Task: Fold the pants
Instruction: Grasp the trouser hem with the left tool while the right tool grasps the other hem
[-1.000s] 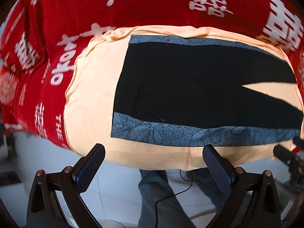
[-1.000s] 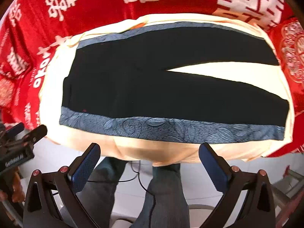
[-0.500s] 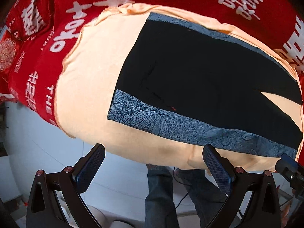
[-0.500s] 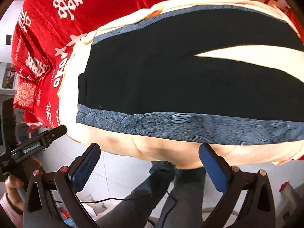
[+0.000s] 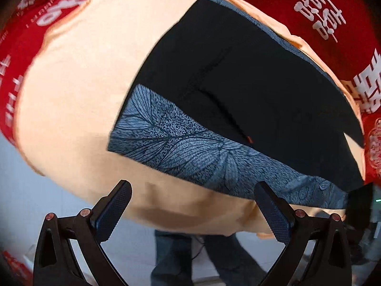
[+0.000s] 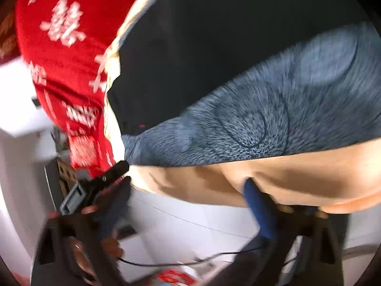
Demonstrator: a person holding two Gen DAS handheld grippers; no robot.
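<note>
We held both tools at the near edge of the bed, and both views had closed in on the cloth compared with a second earlier, when each camera took in nearly the whole garment. The pants [image 5: 238,90], black with a blue-grey leaf-patterned side stripe [image 5: 190,152], lay flat on the peach sheet [image 5: 71,90] that covers the red blanket [image 5: 321,4]. In the left wrist view their waist end now filled the middle of the frame, turned at a slant, where before it had sat level and farther off. Our left gripper [image 5: 193,209] stood with its jaws spread wide and nothing between them, just short of the sheet's hanging edge and below the stripe. In the right wrist view, which was blurred, the stripe [image 6: 273,114] loomed large and the sheet's fold [image 6: 297,174] hung close. Our right gripper [image 6: 188,202] also gaped wide and empty, its blue pad [image 6: 259,209] up against the draped sheet; whether it touched we could not tell. The left tool showed there at the waist corner, much nearer the pants than half a second before.
</note>
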